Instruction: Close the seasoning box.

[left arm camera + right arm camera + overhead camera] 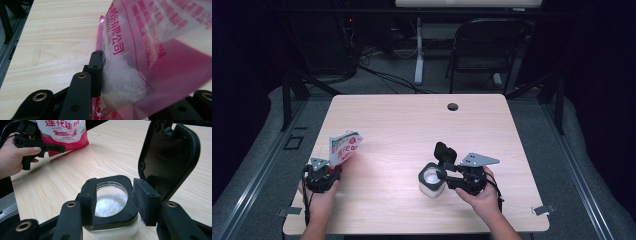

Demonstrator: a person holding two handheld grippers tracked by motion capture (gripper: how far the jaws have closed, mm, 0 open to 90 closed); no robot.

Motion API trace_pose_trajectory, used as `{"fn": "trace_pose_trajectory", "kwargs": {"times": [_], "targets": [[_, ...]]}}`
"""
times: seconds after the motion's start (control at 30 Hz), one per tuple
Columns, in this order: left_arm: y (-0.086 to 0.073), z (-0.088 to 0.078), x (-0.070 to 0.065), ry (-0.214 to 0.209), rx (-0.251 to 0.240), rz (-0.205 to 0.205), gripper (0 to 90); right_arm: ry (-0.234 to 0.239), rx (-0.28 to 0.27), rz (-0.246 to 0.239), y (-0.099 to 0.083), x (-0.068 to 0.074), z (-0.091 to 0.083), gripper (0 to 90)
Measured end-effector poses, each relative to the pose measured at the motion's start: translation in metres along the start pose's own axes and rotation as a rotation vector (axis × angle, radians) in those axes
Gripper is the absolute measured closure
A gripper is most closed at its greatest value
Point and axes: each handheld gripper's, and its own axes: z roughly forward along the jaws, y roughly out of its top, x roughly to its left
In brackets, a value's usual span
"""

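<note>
Jaws first: those of my left gripper (328, 172) are clamped on the lower edge of the pink-and-white bag (344, 147), which stands up and away from them, its long axis running forward from the jaws and leaning a little toward my other hand. Through the clear film I see white crystals lying low in the bag, right against the jaw pad. Those of my right gripper (447, 172) stand a little apart, straddling the near rim of the jar (432, 181) on the tabletop (412, 130); I cannot tell whether they press on it. The jar's black lid (445, 152) is flipped up on the far side of these jaws, and white crystals already lie inside. Bag and jar are well apart, the jar off to the right of my left jaws. I judge that any pour turns on carrying the bag across and tipping its mouth over that opening.
</note>
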Motion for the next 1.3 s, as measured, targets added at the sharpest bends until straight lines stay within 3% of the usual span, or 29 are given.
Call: {"fn": "trace_pose_trajectory", "kwargs": {"times": [0.37,0.5,0.7,0.77,1.0,1.13,1.3], "targets": [[-0.001,-0.002,-0.005,-0.028,0.009,0.005,61.1,0.000,-0.002,-0.002,0.000,0.001,0.000,54.8],[0.001,-0.004,-0.010,-0.028,-0.010,0.035,51.5,0.003,-0.004,0.003,0.000,0.000,0.000,54.7],[0.003,-0.006,-0.020,-0.086,-0.044,0.061,37.6,0.002,-0.002,-0.002,0.000,0.000,0.000,54.6],[0.004,-0.008,-0.025,-0.104,-0.053,0.086,34.9,0.001,-0.010,0.004,0.000,0.001,0.000,54.5],[0.009,-0.016,-0.044,-0.134,-0.033,0.200,33.0,-0.002,-0.008,0.007,0.000,0.000,-0.001,54.3],[0.012,-0.019,-0.049,-0.167,-0.013,0.218,33.1,0.000,-0.011,0.010,0.000,0.000,-0.001,54.3],[0.008,-0.023,-0.054,-0.205,0.002,0.208,33.3,-0.002,-0.014,0.010,0.001,-0.001,-0.001,54.2]]}}
